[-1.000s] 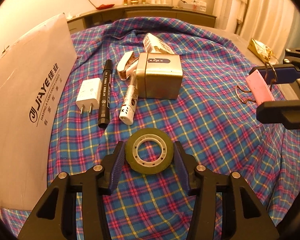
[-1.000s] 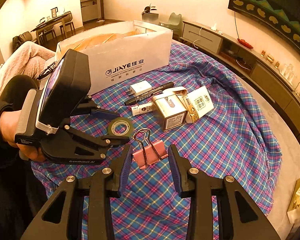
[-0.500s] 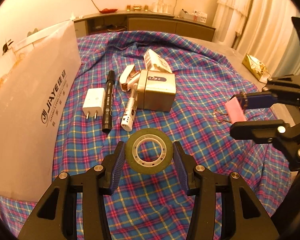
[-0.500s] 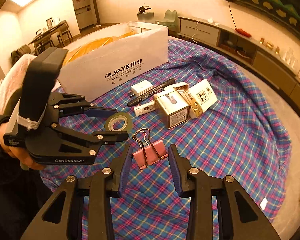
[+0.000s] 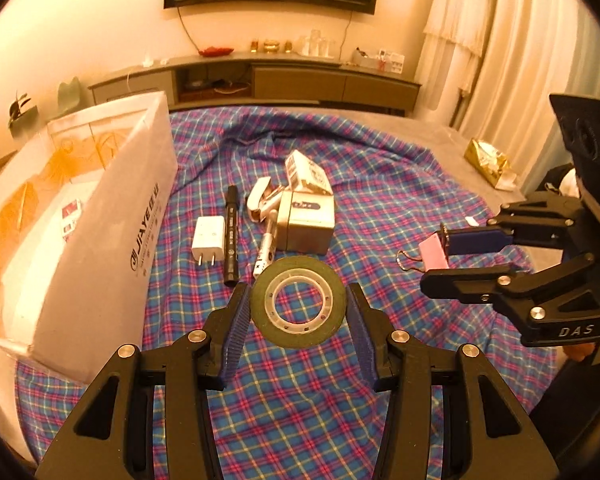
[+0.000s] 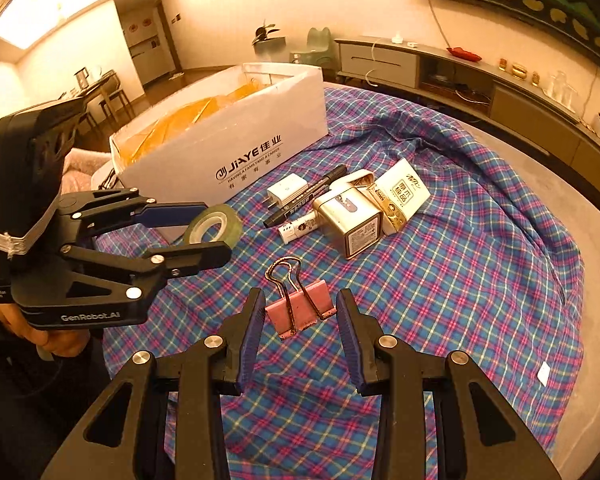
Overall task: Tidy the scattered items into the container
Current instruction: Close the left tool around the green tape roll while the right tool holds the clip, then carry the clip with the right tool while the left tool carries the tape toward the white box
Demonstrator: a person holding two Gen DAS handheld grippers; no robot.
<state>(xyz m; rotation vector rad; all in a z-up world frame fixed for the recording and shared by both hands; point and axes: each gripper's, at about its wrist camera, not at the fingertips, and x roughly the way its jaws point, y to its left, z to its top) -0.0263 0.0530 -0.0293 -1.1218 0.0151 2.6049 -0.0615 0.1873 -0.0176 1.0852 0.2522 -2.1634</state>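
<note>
A roll of clear tape hangs above the plaid cloth, with my left gripper shut on its two sides. The right wrist view shows that same left gripper and tape just in front of the white cardboard box. A pink binder clip sits pressed between the pads of my right gripper, its wire handles pointing away. From the left wrist view, the right gripper holds the clip off the cloth. The box stands open at the left.
Loose on the cloth lie a white plug, a black marker, a small white tube, a gold tin and a printed carton. A gold packet rests at the bed's far right edge. A low cabinet lines the wall.
My left gripper has risen with the tape roll, so the inside of the box now shows. The right gripper has rolled slightly and stayed in place with the clip.
</note>
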